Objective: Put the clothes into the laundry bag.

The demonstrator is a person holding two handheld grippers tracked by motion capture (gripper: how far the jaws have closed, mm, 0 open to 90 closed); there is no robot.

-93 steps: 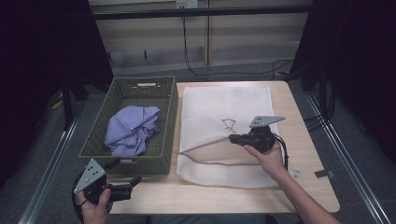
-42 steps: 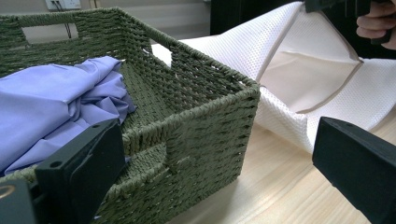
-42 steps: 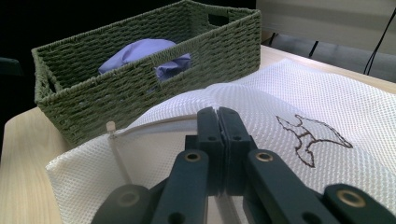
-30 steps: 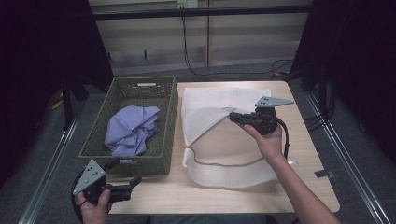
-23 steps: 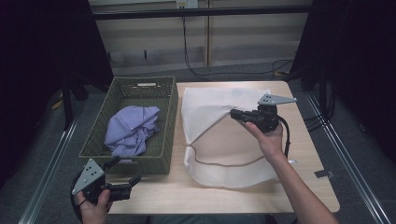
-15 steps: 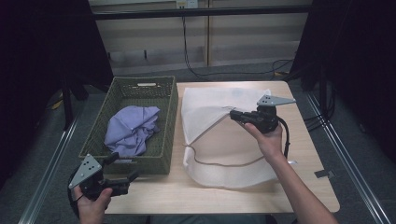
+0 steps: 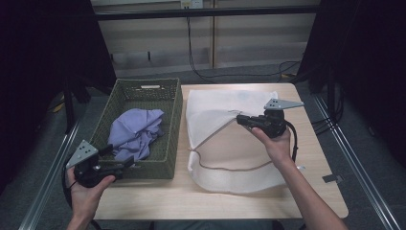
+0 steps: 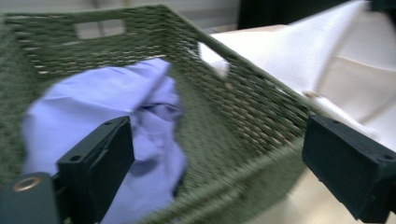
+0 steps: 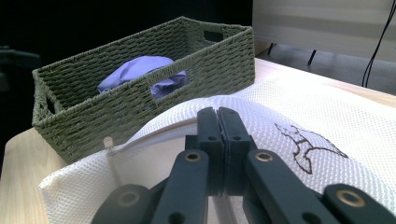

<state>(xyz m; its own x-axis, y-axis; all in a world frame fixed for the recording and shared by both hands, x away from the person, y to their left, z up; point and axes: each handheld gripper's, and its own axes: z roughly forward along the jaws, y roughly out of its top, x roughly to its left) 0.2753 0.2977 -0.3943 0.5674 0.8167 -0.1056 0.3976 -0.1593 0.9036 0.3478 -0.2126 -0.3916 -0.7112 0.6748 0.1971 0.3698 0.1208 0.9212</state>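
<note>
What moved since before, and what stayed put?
The right gripper, shut on the mesh bag, lifted its top flap up and back, opening it. The left gripper, open, moved up toward the basket. The purple cloth stayed in the basket.

Basket mouth: the green woven basket (image 7: 143, 125) stood open-topped, free from above.
Inside: purple cloth (image 7: 136, 132) filled its near half.
Near wall: stood just ahead of the wide-open left gripper (image 7: 125, 165).
Bag mouth: white mesh bag (image 7: 225, 143) gaped toward the basket.
</note>
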